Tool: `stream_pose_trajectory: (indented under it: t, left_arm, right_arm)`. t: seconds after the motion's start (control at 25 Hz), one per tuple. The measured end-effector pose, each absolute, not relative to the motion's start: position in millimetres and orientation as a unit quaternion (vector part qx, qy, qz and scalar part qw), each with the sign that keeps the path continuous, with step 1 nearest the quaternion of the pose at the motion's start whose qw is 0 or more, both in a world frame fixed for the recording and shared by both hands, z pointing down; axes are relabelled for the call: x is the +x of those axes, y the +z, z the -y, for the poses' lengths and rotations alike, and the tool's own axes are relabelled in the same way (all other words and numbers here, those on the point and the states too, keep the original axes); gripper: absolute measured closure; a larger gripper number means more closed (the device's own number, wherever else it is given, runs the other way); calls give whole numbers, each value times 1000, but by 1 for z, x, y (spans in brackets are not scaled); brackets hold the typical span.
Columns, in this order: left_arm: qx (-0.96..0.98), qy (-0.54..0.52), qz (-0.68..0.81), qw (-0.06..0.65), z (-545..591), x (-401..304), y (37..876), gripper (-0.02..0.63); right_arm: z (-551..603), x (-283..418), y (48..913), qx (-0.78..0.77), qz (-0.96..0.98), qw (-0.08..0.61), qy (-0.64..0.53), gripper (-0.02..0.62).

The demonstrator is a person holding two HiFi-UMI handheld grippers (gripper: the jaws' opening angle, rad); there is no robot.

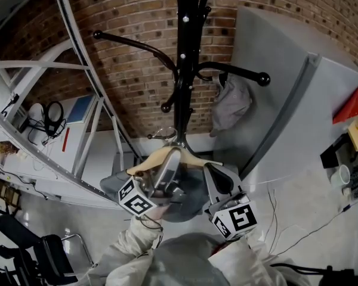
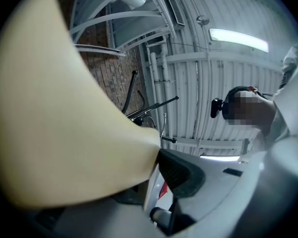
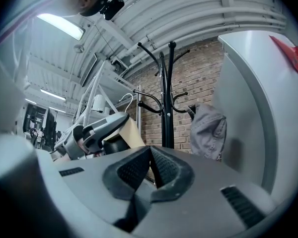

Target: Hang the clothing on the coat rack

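Left hand-held gripper (image 1: 168,167) clamps wooden hanger (image 1: 148,159)

The left gripper (image 1: 167,171) is clamped on the shoulder of a pale wooden hanger (image 1: 194,155). The hanger's wire hook (image 1: 162,134) rises just above the jaws, close to the pole of the black coat rack (image 1: 185,70). A dark grey garment (image 1: 188,204) drapes below the hanger, under both grippers. The right gripper (image 1: 218,180) sits just beside the left one, near the hanger's other end; whether it touches the hanger cannot be told. Up and to the right of it, a light grey garment (image 1: 231,103) hangs on a knobbed arm of the rack. Beyond both grippers is a brick wall (image 1: 131,64). A grey panel (image 1: 286,106) stands to the right gripper's right, and a metal frame (image 1: 77,154) to the left gripper's left.
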State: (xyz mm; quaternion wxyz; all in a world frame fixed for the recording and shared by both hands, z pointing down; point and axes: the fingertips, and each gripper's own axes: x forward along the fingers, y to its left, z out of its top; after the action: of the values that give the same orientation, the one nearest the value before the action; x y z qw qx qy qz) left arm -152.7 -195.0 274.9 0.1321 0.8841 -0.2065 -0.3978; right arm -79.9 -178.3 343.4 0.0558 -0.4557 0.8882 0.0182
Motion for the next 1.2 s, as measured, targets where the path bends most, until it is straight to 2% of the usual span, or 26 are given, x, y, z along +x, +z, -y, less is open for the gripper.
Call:
stream_pose_trajectory:
  t: [0.52, 1.2]
  left_arm:
    - [884, -405, 195, 126, 239, -159, 257, 506]
    - [882, -395, 199, 165, 287, -148, 278, 506]
  right_arm:
    - [208, -79, 337, -473, -879, 60, 29, 571]
    - [239, -67, 348, -491, -870, 46, 8, 571]
